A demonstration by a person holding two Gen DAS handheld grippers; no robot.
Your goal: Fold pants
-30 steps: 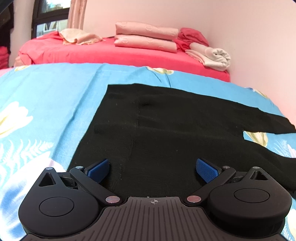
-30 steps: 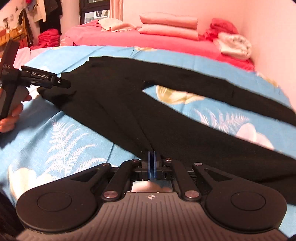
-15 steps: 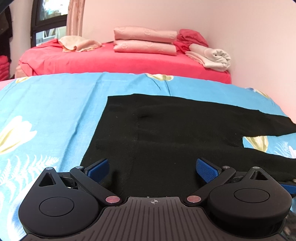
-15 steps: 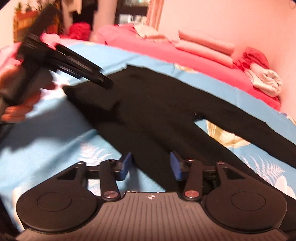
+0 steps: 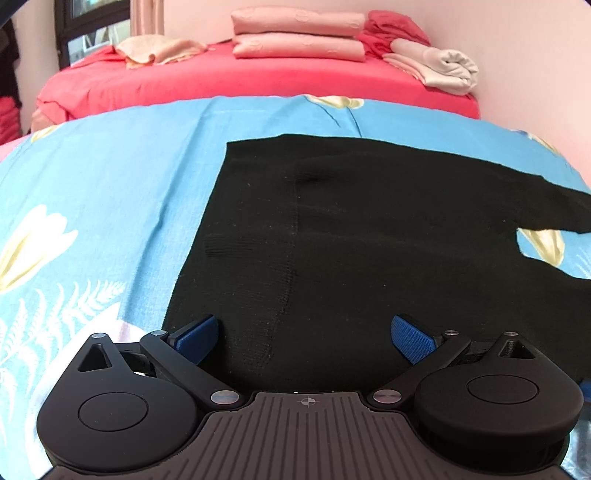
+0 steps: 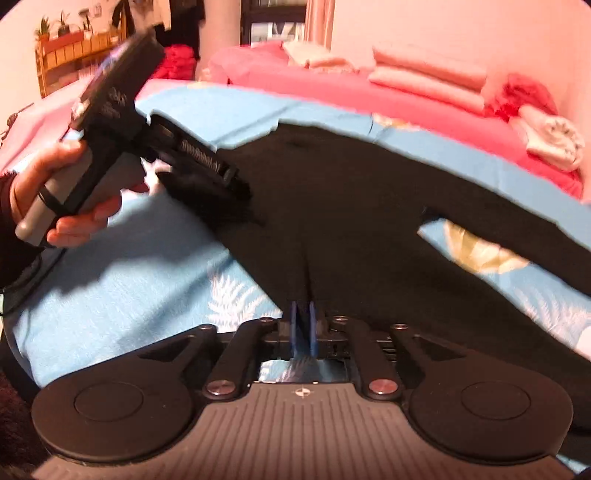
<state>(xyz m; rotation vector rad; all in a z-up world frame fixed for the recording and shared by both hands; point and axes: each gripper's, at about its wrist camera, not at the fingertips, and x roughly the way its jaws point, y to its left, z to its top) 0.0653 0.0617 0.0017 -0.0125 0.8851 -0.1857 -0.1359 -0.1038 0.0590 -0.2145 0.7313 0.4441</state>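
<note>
Black pants (image 5: 351, 236) lie spread flat on a blue floral bedsheet (image 5: 110, 177), waistband to the left, legs running off to the right. My left gripper (image 5: 306, 334) is open, its blue pads either side of the near waist corner, just above the cloth. In the right wrist view the pants (image 6: 351, 206) show with both legs parted. My right gripper (image 6: 303, 325) is shut on the near edge of the pants at the near leg. The left gripper (image 6: 236, 181) shows there in a hand, over the waistband corner.
A red bed (image 5: 236, 77) stands behind with stacked pink pillows (image 5: 299, 35) and a rolled white towel (image 5: 443, 66). A pink wall (image 5: 517, 55) is at the right. A wooden shelf with plants (image 6: 70, 48) is at far left.
My right gripper opened, shifted along the pants' near edge and shut again on the cloth. My left gripper stayed open and moved slightly nearer the waistband.
</note>
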